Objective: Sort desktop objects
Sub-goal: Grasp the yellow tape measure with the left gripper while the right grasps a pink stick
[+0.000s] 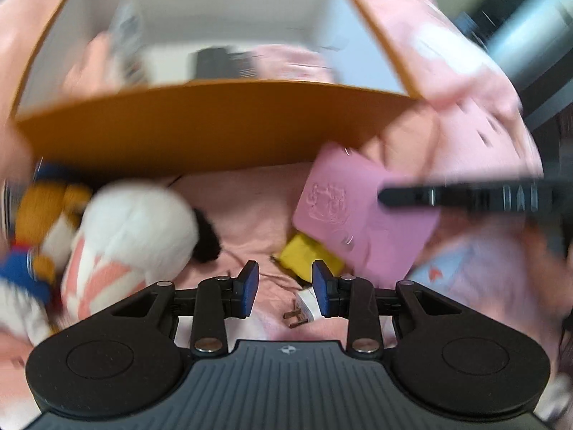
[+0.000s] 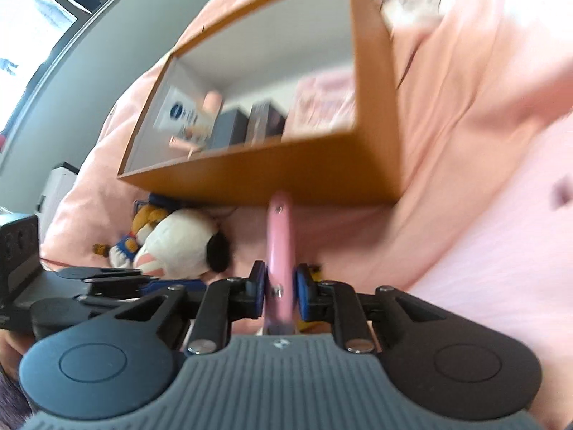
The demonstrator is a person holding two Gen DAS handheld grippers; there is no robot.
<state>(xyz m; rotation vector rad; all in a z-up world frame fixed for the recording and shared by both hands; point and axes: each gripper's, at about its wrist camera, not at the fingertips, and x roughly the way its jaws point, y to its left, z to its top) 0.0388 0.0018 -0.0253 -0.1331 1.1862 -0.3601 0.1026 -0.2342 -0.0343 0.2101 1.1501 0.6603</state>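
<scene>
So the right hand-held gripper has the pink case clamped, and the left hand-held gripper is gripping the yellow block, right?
Not quite. In the left wrist view the left hand-held gripper is open and holds nothing; the yellow block lies beyond its fingertips. The right hand-held gripper does clamp the pink case.

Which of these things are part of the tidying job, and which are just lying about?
Part of the job:
- flat pink rectangular case, clamped edge-on in the right gripper
- open orange cardboard box
- white plush toy
- yellow block
- white wall plug
- left gripper, open, empty

Lying about:
- pink bedsheet
</scene>
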